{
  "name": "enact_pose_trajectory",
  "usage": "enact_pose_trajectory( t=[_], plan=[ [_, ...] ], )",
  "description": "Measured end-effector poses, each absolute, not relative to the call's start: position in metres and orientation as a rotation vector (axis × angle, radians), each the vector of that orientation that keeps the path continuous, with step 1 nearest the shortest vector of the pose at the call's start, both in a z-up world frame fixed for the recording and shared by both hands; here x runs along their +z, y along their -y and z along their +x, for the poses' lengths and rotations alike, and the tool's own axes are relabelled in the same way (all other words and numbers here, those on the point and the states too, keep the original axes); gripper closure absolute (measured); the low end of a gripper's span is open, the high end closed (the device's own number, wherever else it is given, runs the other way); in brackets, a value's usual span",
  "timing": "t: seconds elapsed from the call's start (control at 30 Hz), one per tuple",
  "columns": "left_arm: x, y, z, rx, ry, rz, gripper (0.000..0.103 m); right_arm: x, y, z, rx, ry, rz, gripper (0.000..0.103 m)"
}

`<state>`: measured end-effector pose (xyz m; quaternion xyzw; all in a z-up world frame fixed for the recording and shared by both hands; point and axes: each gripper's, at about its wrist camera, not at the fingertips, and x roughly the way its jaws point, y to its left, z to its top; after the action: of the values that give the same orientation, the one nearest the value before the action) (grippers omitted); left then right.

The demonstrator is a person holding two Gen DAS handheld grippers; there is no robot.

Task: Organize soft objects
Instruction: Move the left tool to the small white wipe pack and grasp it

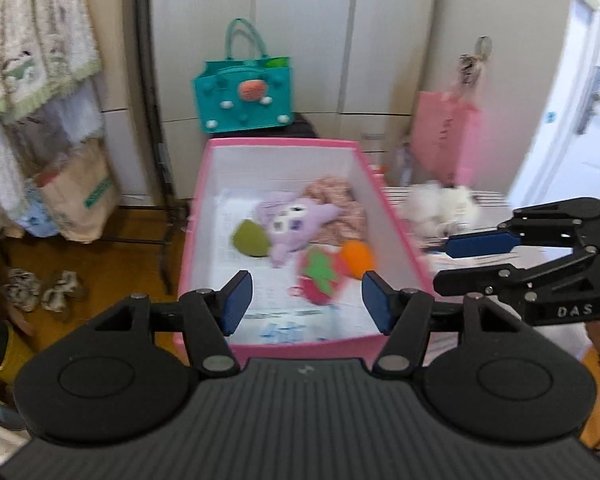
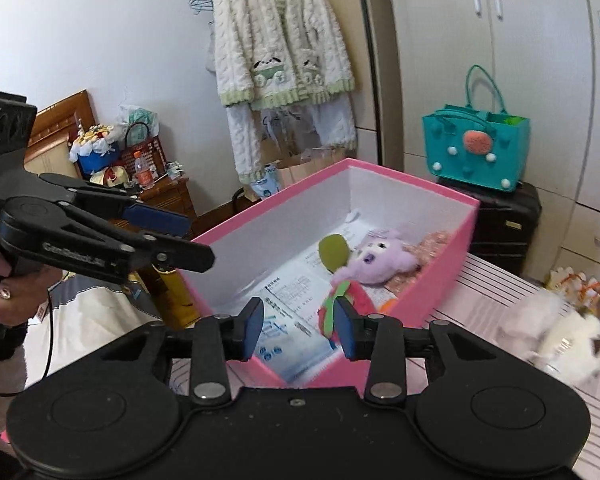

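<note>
A pink box (image 1: 284, 142) with a white inside stands open in front of me. In it lie a purple plush (image 1: 296, 224), a green round toy (image 1: 250, 238), an orange toy (image 1: 358, 258), a red strawberry toy with a green leaf (image 1: 318, 276) and a pink patterned cloth (image 1: 340, 200). My left gripper (image 1: 307, 304) hovers over the box's near end, open and empty. My right gripper (image 2: 299, 330) is also open over the box (image 2: 412, 180), with the blurred strawberry toy (image 2: 342, 300) just beyond its right finger. A white plush (image 2: 568, 340) lies on the table right of the box.
A teal felt bag (image 2: 476, 152) sits on a black suitcase (image 2: 500, 224) behind the box. A pink paper bag (image 1: 444, 136) stands at the back right. The table has a striped pink cover (image 2: 500, 288). A cream cardigan (image 2: 280, 40) hangs on a rack at the left.
</note>
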<state>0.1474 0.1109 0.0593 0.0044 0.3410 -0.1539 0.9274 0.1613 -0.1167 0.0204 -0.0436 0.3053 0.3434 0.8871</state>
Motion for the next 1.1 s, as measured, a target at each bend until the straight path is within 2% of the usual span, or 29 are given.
enact_pose_trajectory(
  t=[0.43,0.8,1.1],
  plan=[
    [0.092,-0.045,0.116,-0.571,-0.645,0.082,0.040,0.054,0.193,0.107,0.580,-0.586,-0.061,0.055],
    [0.086,0.015,0.126,-0.635,-0.576,0.115,0.040,0.052,0.240,0.104,0.504,-0.473,-0.038,0.053],
    [0.065,0.056,0.151,-0.576,-0.581,0.144,0.040,0.039,0.266,0.128,0.453,-0.490,-0.045,0.052]
  ],
)
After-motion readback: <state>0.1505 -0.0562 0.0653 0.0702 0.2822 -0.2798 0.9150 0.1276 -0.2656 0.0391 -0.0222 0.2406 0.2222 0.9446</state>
